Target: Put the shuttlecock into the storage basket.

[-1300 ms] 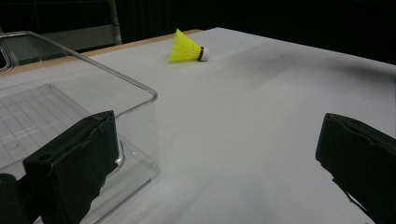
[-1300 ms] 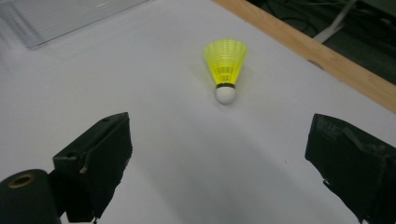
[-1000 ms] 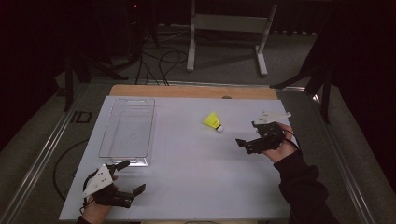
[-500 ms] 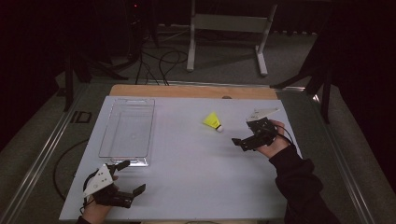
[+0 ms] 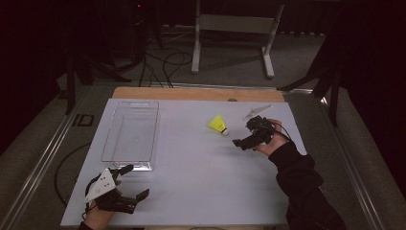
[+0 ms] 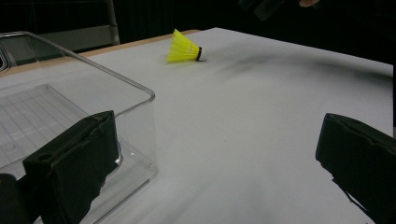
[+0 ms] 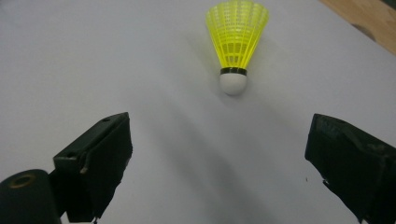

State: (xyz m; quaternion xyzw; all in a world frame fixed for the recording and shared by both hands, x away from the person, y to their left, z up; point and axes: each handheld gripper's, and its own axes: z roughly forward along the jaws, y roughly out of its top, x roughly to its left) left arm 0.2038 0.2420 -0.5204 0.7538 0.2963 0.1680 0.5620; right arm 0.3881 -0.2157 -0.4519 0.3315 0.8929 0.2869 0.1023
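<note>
A yellow shuttlecock point(image 5: 219, 125) with a white cork tip lies on its side on the white table point(image 5: 201, 177), right of centre. My right gripper point(image 5: 244, 134) hovers just right of it, open and holding nothing. In the right gripper view the shuttlecock point(image 7: 236, 42) lies ahead of the wide-apart jaws, cork end toward my right gripper point(image 7: 219, 154). My left gripper point(image 5: 134, 182) rests open near the table's front left corner. The left gripper view looks between the spread jaws of my left gripper point(image 6: 215, 154) across to the shuttlecock point(image 6: 186, 48).
A clear plastic tray point(image 5: 154, 129) stands at the left of the table, with nothing in it. Its near corner point(image 6: 147, 95) sits close beside the left jaw. A wooden strip point(image 5: 191, 93) runs along the far edge. Cables and a stand are on the floor beyond.
My right gripper has moved left toward the shuttlecock, still open. The left gripper has stayed where it was.
</note>
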